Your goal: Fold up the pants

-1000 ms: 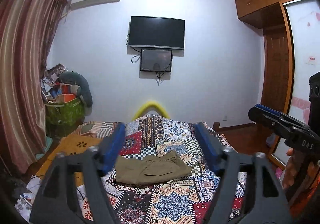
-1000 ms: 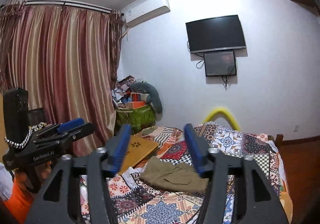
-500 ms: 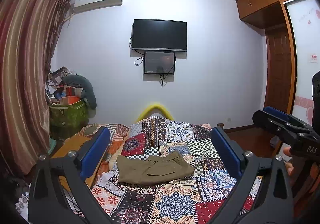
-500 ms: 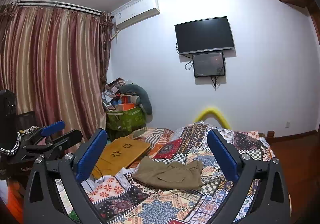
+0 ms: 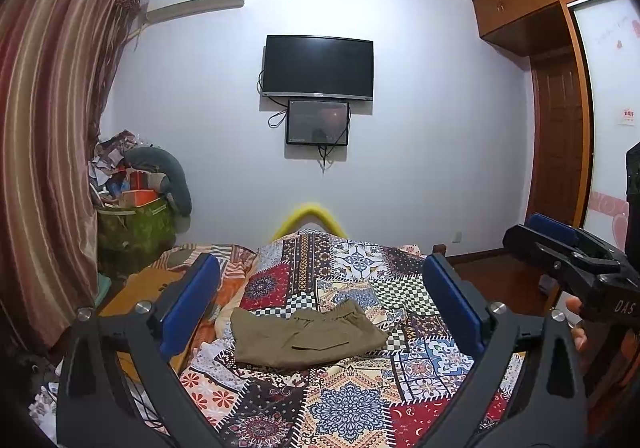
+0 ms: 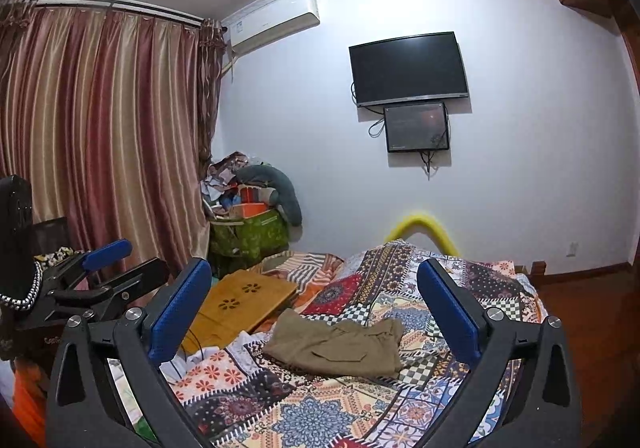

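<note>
Olive-green pants (image 5: 304, 340) lie loosely folded and rumpled on a patchwork bedspread (image 5: 340, 408), waistband toward the right. My left gripper (image 5: 319, 260) hangs above the near end of the bed, open wide, its blue pads framing the pants from a distance with nothing between them. The right gripper (image 6: 314, 266) is also open wide and empty, short of the pants (image 6: 340, 344). Each gripper shows in the other's view: the right gripper (image 5: 532, 234) at the right edge with a hand on it, the left gripper (image 6: 142, 258) at the left edge.
A wooden lap desk (image 6: 244, 300) lies on the bed's left side with a cable beside it. A green bag piled with clutter (image 6: 248, 232) stands by the striped curtain (image 6: 100, 127). A wardrobe (image 5: 560, 127) and bare floor are at the right. A yellow bed rail (image 5: 308, 215) marks the far end.
Both grippers' jaws have spread from partly closed to wide open. Both views have shifted slightly. The pants have not moved.
</note>
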Action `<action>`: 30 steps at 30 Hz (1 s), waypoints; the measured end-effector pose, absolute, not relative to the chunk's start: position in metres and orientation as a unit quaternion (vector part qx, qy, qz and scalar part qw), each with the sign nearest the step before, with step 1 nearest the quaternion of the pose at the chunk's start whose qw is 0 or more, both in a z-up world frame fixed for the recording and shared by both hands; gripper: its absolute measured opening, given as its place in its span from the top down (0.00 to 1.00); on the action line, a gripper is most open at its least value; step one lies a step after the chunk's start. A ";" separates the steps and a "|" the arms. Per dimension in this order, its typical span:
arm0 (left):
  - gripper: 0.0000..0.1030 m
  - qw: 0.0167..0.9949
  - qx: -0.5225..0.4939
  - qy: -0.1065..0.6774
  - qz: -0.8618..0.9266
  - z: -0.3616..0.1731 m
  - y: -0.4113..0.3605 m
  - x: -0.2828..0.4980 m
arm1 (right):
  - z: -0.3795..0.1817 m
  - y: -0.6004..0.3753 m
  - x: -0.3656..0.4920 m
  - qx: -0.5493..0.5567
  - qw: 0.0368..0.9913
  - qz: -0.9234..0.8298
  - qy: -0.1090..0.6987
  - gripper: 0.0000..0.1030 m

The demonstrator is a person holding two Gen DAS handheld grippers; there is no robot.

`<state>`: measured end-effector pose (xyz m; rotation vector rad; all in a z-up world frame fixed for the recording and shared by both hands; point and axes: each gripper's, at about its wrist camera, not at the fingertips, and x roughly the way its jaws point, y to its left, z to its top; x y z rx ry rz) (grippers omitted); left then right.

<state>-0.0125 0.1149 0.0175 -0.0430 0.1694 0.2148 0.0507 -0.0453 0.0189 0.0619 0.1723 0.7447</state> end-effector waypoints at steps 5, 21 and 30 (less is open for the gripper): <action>0.01 0.990 -0.020 0.085 0.107 0.016 0.115 -0.011 | 0.020 -0.046 0.050 0.029 0.928 0.361 0.086 0.01; 0.01 0.991 -0.022 0.088 0.103 0.015 0.116 -0.009 | 0.018 -0.047 0.051 0.027 0.929 0.358 0.091 0.01; 0.01 0.991 -0.022 0.088 0.098 0.014 0.116 -0.008 | 0.018 -0.047 0.052 0.027 0.930 0.356 0.091 0.01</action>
